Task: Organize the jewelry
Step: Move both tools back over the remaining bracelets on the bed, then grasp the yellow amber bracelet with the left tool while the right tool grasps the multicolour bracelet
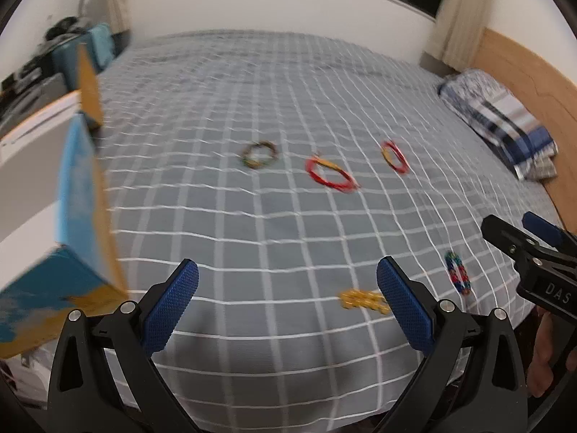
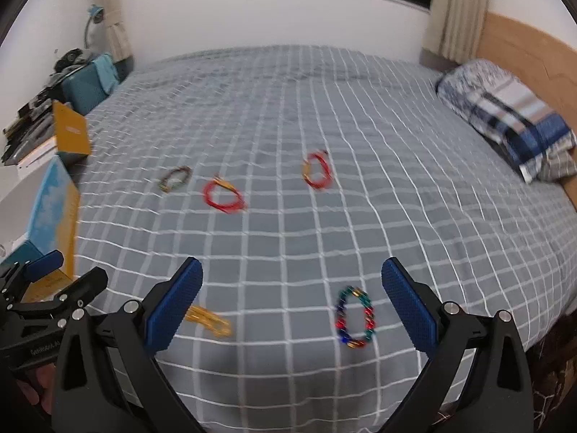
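Two hand-held grippers hang above a bed [image 2: 288, 115] covered in a grey sheet with a white grid, five bracelets scattered across it. The left gripper [image 1: 287, 297], at the bottom of its own view, has its blue-padded jaws spread wide with nothing between them; the right gripper [image 2: 292, 297] is likewise wide open and holds nothing. In the right wrist view a multicoloured bead bracelet [image 2: 355, 318] lies flat on the sheet in the lower centre, between the two fingers and nearer the right-hand one, touching neither. A yellow bracelet [image 2: 209, 319] lies in the lower left, partly hidden behind the left-hand finger. Higher in the frame, near the middle, sit a red bracelet [image 2: 223, 195], a second red-and-orange bracelet [image 2: 316, 169] to its right, and a dark beaded bracelet [image 2: 175, 178] to its left. A blue-and-yellow box [image 2: 54, 213], open with its flap up, stands at the left edge of the bed, its white interior showing. A folded blue plaid blanket [image 2: 505, 115] rests at the upper right, against a wooden headboard [image 2: 523, 47]. Both views are blurred.
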Available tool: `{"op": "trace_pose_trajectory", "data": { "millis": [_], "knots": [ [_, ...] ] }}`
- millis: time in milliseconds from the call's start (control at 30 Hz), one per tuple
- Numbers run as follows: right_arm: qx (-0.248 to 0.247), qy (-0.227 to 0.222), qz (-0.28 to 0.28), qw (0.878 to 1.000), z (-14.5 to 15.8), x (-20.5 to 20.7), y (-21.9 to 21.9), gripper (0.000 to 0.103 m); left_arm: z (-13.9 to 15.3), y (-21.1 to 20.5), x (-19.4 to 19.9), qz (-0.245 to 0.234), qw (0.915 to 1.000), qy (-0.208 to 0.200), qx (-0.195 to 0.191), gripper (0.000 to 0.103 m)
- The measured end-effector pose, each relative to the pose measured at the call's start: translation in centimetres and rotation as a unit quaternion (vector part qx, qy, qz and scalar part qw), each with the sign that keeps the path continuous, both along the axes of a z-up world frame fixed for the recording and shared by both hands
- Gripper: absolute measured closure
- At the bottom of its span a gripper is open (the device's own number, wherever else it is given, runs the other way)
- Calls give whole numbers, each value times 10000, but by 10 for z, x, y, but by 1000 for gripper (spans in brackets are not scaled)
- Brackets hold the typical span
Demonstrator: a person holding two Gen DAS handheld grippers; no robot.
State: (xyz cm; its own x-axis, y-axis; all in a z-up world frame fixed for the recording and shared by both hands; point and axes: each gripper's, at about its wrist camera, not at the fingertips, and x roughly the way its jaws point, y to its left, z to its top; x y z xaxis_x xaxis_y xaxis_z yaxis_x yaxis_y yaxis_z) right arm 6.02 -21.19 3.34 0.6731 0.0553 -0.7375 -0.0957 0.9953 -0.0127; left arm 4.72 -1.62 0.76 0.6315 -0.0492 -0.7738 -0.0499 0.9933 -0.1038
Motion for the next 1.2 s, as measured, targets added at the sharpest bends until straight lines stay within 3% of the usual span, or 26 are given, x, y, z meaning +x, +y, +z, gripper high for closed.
{"op": "trace_pose_trajectory", "data": {
  "millis": [267, 567, 1033, 1200],
  "knots": [
    [-57, 392, -272, 9988, -50, 13, -33, 7, -46, -43, 24, -411, 9986, 331, 20, 6],
    [-58, 766, -295, 9966, -97, 30, -46, 7, -88, -60, 37, -683, 9961, 553, 38, 6],
    [-9, 1115, -343, 9932, -124, 41, -51, 8, -109, -61, 45, -686, 9961, 549, 6, 6],
    [152, 1261, -283, 9915, -130, 44, -53, 14, -108, -60, 45, -696, 9961, 547, -51, 6]
  ]
}}
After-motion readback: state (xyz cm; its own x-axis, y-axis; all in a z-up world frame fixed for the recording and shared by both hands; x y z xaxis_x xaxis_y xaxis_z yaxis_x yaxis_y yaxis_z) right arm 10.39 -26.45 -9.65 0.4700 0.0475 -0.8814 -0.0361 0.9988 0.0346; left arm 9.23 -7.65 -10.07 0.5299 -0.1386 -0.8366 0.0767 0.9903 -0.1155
